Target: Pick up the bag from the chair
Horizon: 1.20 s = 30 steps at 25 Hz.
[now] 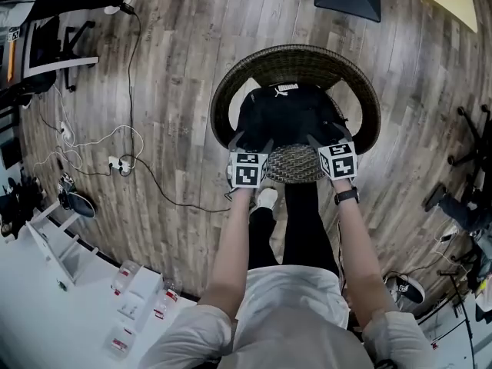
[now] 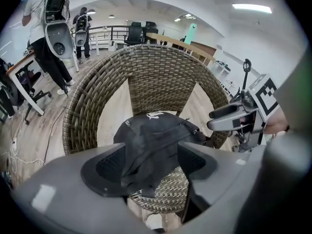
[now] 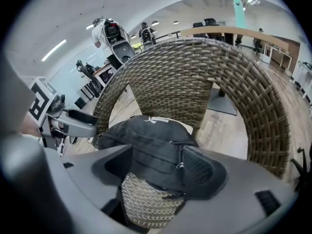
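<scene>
A black bag point(image 1: 288, 118) lies on the seat of a round wicker chair point(image 1: 296, 52). Both grippers are at the bag's front edge. My left gripper point(image 1: 250, 143) is open, and in the left gripper view a fold of the bag point(image 2: 156, 135) hangs between its spread jaws point(image 2: 148, 165). My right gripper point(image 1: 329, 138) is open too, and the bag's zippered side point(image 3: 151, 140) sits between its jaws point(image 3: 156, 167). Each gripper view shows the other gripper beside the bag, the right gripper point(image 2: 234, 118) and the left gripper point(image 3: 66, 121). The chair back point(image 2: 151, 67) curves up behind the bag.
Cables and a power strip point(image 1: 115, 162) lie on the wood floor at left. A white table point(image 1: 46, 306) with small bottles stands at lower left. An office chair base point(image 1: 469, 141) is at right. People point(image 2: 46, 38) stand far behind the chair.
</scene>
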{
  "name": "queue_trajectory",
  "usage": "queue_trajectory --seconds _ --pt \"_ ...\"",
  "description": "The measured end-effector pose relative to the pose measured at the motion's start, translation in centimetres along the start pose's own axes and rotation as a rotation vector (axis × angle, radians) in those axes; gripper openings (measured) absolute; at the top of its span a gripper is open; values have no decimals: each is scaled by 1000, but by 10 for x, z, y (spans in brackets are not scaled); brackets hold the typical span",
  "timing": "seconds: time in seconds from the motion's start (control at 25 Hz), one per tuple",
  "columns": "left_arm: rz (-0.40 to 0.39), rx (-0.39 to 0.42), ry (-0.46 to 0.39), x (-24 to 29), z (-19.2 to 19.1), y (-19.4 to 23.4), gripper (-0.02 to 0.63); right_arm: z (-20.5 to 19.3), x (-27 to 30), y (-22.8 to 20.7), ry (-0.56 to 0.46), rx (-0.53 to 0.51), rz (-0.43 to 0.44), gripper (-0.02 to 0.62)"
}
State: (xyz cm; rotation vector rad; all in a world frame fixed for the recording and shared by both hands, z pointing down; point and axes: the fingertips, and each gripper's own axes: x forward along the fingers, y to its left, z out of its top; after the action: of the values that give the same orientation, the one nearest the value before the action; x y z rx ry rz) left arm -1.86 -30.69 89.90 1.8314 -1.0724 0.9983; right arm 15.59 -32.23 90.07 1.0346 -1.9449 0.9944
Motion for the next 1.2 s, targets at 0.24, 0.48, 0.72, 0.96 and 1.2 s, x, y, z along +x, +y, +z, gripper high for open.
queue_trajectory --seconds 0.24,0.48,0.72,0.96,1.2 --pt "30 -52 49 34 -18 13 350 -17 37 -37 -4 -18 -59 325" --pt "96 -27 37 54 -19 28 349 -37 74 -63 75 -11 -83 334" --pt "127 -62 32 70 -30 42 345 -51 104 -66 108 -17 -66 337" --pt "154 -55 53 79 -39 40 222 -58 112 -67 163 17 -44 334" --pt "110 -14 88 84 -45 31 110 -63 109 -64 205 -10 -34 162"
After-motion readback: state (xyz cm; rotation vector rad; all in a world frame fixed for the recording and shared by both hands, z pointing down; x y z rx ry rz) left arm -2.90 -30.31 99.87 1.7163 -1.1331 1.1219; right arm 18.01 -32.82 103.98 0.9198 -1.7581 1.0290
